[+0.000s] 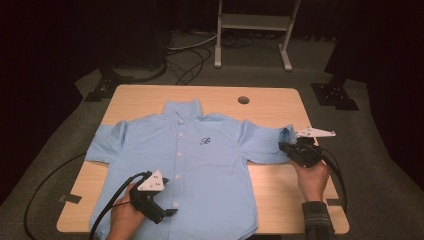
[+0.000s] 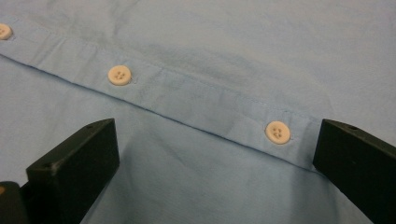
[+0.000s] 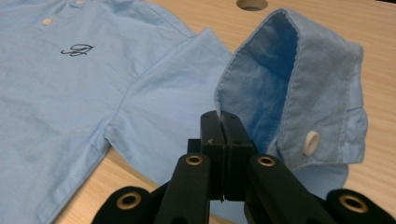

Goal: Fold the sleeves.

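Wooden table (image 1: 270,102) carried a light blue shirt (image 1: 200,165) spread flat, collar toward the far edge, hem at the near edge. Right gripper (image 1: 289,147), near the right edge, was pinched tight on the sleeve cuff (image 3: 299,93), lifting it. Left gripper (image 1: 170,212) sat over the placket near the hem, jaws spread wide, two buttons (image 2: 278,132) between them.

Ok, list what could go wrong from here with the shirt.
1. The right gripper pinches only the edge of the sleeve cuff; the thin fabric may slip out as it is lifted.
2. The left gripper is open over the button placket; closing could catch a button or bunch the shirt.
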Tool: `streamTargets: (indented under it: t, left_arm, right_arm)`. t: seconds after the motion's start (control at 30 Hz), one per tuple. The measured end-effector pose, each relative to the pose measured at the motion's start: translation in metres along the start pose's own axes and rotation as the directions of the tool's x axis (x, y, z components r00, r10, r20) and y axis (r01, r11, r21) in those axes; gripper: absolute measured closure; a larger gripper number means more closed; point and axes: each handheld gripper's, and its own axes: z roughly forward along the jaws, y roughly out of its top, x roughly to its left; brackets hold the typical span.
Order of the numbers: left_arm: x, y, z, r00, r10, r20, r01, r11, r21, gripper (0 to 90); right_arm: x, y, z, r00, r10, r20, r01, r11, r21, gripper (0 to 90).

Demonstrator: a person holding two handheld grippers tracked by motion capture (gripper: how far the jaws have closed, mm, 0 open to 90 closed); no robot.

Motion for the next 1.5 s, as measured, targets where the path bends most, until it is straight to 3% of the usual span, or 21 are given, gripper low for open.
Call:
streamTargets:
  t: [0.87,1.5]
  left_arm:
    - [0.000,0.000,0.000,1.0000,0.001,0.000,-0.001,1.0000,0.001,0.0]
    - [0.000,0.000,0.000,1.0000,0.000,0.000,0.000,1.0000,0.001,0.0]
  right_arm:
    - [0.046,0.025,0.049,0.9924,-0.044,-0.115,0.046,0.999,0.015,89.3]
    - [0.092,0.052,0.080,0.9735,-0.088,-0.211,0.092,0.996,0.008,89.3]
